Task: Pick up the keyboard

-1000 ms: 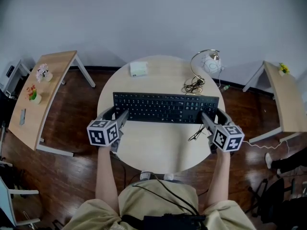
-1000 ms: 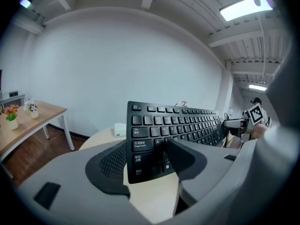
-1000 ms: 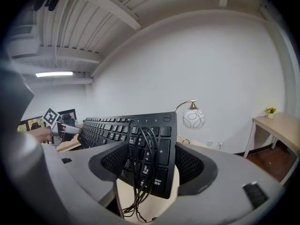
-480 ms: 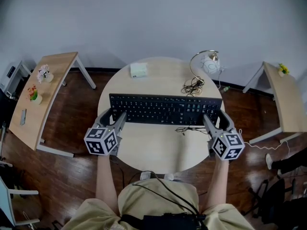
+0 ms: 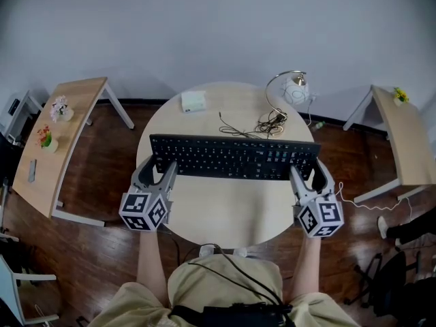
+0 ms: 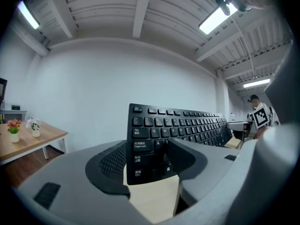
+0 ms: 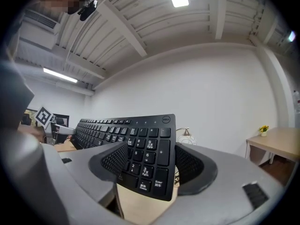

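Observation:
The black keyboard (image 5: 235, 157) hangs lengthwise above the round table (image 5: 225, 213), held at both ends. My left gripper (image 5: 158, 165) clamps its left end; the left gripper view shows the keyboard (image 6: 159, 125) upright between the grey jaws of that gripper (image 6: 150, 168), which are opening slightly while still pressing on it. My right gripper (image 5: 310, 168) is shut on the numpad end, and the right gripper view shows the keyboard (image 7: 147, 144) tilted between the pads of that gripper (image 7: 150, 165).
A white box (image 5: 193, 101), a small desk lamp (image 5: 294, 89) and a loose black cable (image 5: 253, 126) lie on the table's far side. Wooden side tables stand at the left (image 5: 58, 142) and the right (image 5: 409, 142). A wooden floor surrounds the table.
Both grippers have risen with the keyboard, which has lifted off the table and tipped more upright. The cable has shifted from the near side of the keyboard to behind it.

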Available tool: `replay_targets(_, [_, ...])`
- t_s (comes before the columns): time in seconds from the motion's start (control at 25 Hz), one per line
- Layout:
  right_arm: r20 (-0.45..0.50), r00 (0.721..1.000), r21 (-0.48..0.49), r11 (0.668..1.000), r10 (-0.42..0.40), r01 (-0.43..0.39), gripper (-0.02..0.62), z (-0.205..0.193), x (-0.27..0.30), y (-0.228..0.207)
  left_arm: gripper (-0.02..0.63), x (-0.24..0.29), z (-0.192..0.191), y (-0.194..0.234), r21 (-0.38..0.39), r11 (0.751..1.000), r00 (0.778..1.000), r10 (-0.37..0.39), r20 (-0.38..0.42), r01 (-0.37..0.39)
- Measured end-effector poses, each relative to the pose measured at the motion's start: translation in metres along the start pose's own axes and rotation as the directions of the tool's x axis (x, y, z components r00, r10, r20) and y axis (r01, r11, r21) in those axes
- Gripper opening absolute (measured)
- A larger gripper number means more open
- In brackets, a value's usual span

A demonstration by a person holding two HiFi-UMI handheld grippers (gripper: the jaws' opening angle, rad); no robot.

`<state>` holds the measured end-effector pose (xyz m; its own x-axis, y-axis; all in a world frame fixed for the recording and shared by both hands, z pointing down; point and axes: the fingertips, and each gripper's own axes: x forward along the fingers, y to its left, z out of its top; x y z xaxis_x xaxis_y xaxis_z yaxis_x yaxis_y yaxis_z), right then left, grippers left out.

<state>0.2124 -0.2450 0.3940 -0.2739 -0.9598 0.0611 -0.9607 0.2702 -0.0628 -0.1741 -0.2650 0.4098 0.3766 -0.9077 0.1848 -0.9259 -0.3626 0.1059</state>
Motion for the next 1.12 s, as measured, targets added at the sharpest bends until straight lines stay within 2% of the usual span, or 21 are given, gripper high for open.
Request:
replay_targets(0.2, [0.056,0.998,-0.021,1.0,-0.003,0.004,0.321,0.008,-0.003,0.0,0.253,-0.003,0.004,-0.001,0.007,1.0,0.999,0.008,0.047,-0.008])
replay_targets(0.44, [0.104,0.995,-0.013,1.0,-0.007,0.009,0.321,0.009,-0.007,0.001,0.255,-0.009,0.008,-0.002,0.05,0.999,0.994,0.014,0.111,-0.02])
replay_targets(0.92, [0.183,0.982,-0.077,0.996,-0.034,0.048,0.324,0.014,-0.017,0.004,0.258,-0.016,0.007,-0.004,0.072,0.997,0.981,0.022,0.193,-0.036])
replay_targets(1.12, [0.199,0.98,-0.075,0.996,-0.027,0.043,0.325,0.013,-0.012,0.005,0.261,-0.018,0.008,0.0,0.122,0.991,0.969,0.026,0.246,-0.058])
